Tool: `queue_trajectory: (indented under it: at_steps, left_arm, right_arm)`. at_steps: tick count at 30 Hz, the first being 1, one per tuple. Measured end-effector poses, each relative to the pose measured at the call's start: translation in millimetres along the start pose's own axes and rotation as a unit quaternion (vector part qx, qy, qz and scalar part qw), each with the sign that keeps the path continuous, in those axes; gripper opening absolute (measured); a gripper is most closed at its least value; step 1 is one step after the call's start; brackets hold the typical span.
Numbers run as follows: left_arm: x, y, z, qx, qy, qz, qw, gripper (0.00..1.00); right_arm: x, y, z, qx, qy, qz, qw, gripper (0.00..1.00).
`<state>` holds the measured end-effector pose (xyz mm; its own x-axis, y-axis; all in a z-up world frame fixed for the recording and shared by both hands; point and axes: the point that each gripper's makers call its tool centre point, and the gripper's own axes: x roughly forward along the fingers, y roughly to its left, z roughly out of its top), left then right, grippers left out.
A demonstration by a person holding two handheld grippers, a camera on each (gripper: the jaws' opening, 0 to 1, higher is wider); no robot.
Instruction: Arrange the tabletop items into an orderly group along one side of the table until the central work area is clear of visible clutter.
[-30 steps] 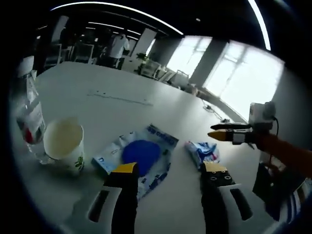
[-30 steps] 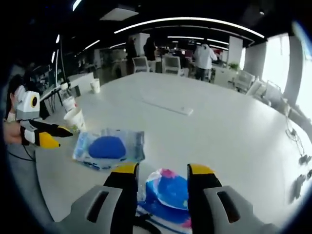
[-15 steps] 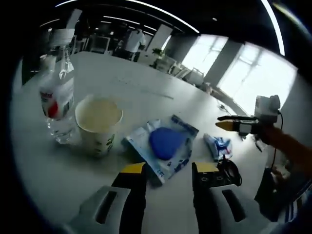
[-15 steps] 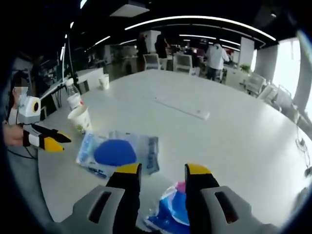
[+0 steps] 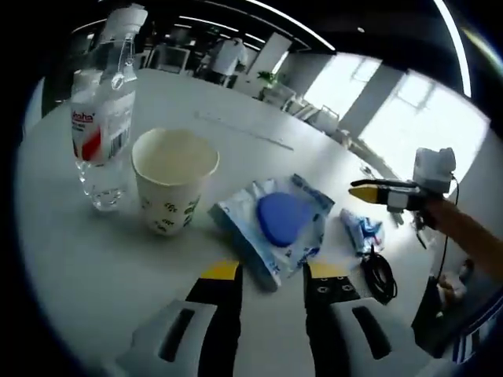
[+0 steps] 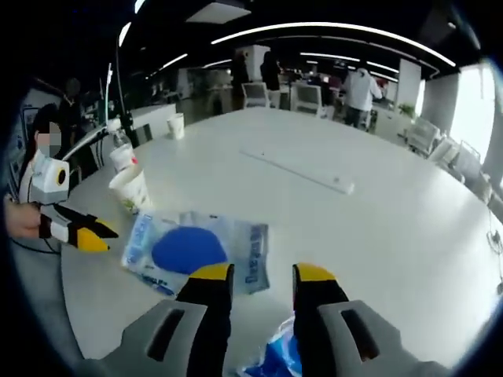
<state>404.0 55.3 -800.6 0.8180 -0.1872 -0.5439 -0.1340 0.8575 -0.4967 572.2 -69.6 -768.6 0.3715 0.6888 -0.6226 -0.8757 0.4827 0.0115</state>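
Wipes pack [image 5: 279, 224] lies just ahead of the left gripper's [image 5: 269, 271] fingers (untouched).

The white tabletop [image 5: 71, 267] is carrying a clear bottle [image 5: 100, 118] showing a red-and-white label, a cream cup [image 5: 173, 188] showing green specks, a pale blue pack [image 5: 277, 228] showing a deep blue oval, and a black cable [image 5: 381, 275].

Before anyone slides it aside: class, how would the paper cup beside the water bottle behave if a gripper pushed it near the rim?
The paper cup looks empty and thin-walled, so probably light and easily crushed. It stands upright, taller than its narrow base, so a high push would likely tip it; on its side it could roll toward the water bottle.
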Motion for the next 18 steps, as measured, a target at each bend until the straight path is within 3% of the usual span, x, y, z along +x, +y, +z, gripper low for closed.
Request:
queue_trajectory:
  at_steps: [18]
  left_arm:
    - [9.9,5.8,-4.2,-0.014,0.012,0.002,0.9998,0.19]
  right_arm:
    - [21.3,-1.1,-12.0,0.004,0.023,0.009,0.9997,0.18]
